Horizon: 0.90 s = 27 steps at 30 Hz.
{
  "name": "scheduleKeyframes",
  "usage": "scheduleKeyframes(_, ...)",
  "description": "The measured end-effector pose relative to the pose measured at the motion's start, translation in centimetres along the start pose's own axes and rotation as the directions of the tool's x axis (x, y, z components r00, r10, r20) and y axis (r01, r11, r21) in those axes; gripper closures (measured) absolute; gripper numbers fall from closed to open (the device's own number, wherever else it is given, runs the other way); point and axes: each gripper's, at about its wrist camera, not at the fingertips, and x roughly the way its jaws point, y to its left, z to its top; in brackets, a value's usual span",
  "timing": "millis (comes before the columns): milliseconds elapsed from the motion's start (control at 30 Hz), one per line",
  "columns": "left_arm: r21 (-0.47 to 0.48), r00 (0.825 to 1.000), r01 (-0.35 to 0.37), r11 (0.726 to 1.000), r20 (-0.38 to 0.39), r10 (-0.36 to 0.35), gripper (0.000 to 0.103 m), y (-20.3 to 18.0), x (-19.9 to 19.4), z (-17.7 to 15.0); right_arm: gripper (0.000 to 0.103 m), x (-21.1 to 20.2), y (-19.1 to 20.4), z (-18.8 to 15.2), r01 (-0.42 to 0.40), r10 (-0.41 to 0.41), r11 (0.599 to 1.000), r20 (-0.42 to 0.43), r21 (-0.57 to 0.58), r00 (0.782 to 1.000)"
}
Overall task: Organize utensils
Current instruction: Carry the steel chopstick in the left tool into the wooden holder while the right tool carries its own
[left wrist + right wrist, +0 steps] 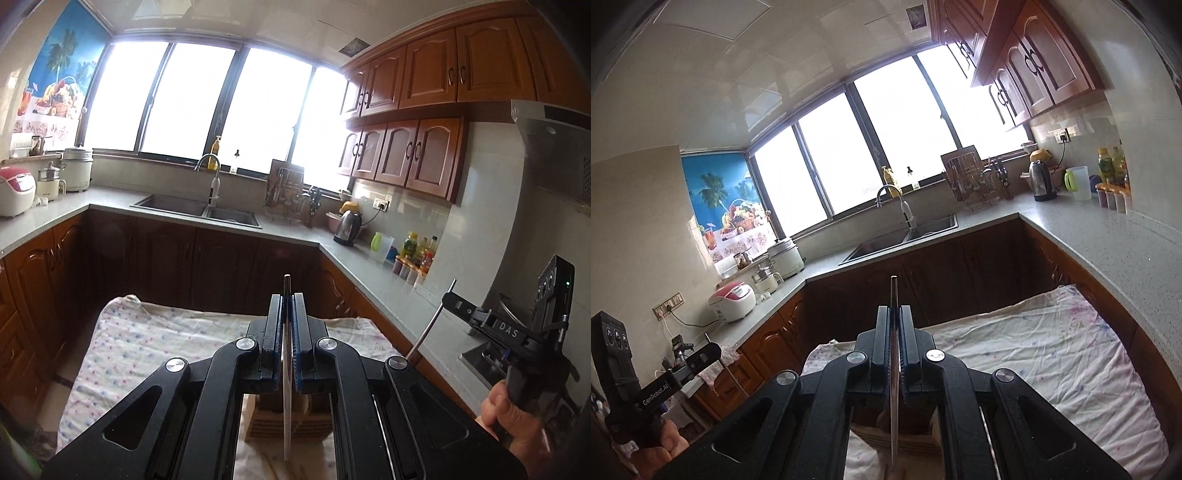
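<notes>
Above wooden block [291,421]: left hand-held gripper [287,306] clamps flat utensil [287,369]; right hand-held gripper [895,317] clamps blade [894,387].

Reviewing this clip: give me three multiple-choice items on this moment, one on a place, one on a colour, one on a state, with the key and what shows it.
1. Where does the wooden block stand?
A. in the sink
B. on the floral cloth, below the grippers
C. on the windowsill

2. What colour are the pads lining the left gripper?
A. blue
B. red
C. white

3. What state is the right gripper in?
A. wide open
B. shut on nothing
C. shut on a thin utensil

Key:
1. B, the block sits on the cloth directly under the jaws in both wrist views.
2. A, blue ridged pads show on the inner faces of the fingers.
3. C, a thin metal utensil runs edge-on between the closed jaws; the left gripper likewise clamps a flat utensil.
</notes>
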Motion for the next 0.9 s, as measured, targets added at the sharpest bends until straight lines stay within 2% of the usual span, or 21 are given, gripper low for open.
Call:
scheduleKeyframes(200, -0.012, 0.998, -0.028, 1.0, 0.05, 0.029, 0.1, 0.3, 4.1, 1.1, 0.099, 2.9, -0.8, 0.9, 0.02, -0.02, 1.0, 0.031, -0.01, 0.999)
scheduleKeyframes(400, -0.025, 0.997, -0.054, 0.998, 0.063, 0.055, 0.1, 0.9, 8.0, -1.5, 0.099, 6.4, -2.3, -1.0, 0.038, -0.038, 0.999, 0.008, -0.004, 0.999)
scheduleKeyframes(700, -0.051, 0.997, -0.076, 0.996, 0.012, 0.077, 0.1, 2.2, 11.3, -6.0, 0.099, 9.6, -3.9, -5.8, 0.038, -0.038, 0.999, -0.025, 0.027, 0.999)
scheduleKeyframes(900, -0.045, 0.996, -0.086, 0.995, -0.036, 0.084, 0.099, 2.4, 12.2, -7.6, 0.098, 10.4, -4.3, -7.4, 0.046, -0.043, 0.998, -0.073, 0.039, 0.996)
